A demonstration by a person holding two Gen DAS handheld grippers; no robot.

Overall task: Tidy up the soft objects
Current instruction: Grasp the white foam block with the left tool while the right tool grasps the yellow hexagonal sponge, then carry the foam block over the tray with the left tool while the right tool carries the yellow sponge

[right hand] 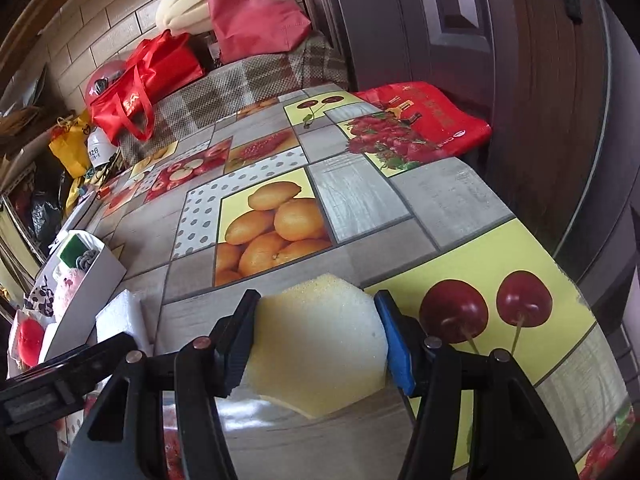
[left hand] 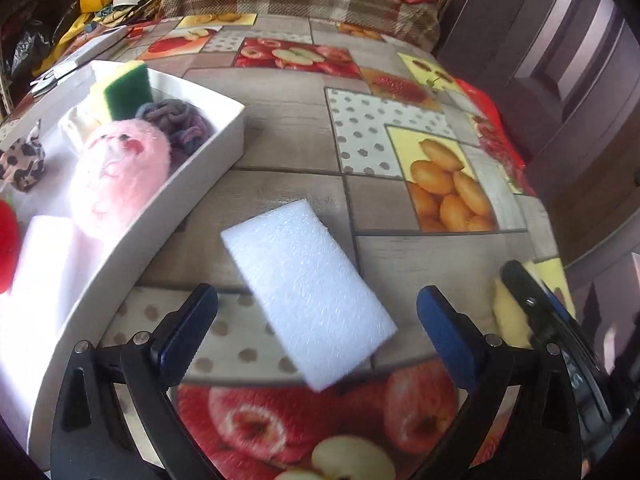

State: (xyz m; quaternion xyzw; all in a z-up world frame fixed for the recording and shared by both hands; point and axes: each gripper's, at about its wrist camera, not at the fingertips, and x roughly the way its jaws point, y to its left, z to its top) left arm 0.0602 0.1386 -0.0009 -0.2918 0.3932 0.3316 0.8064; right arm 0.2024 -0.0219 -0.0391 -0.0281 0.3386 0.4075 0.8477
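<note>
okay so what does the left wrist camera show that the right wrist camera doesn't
Only the left wrist view shows the open left gripper over the whole white foam block. Only the right wrist view shows the right gripper squeezing the yellow sponge, plus the printed cherries. Both show the white box holding the pink plush toy.

Both wrist views look steeply down along their fingers, close over the table (left hand: 288,128). Both share the white foam (left hand: 308,300) and the box (right hand: 102,280) at left.
</note>
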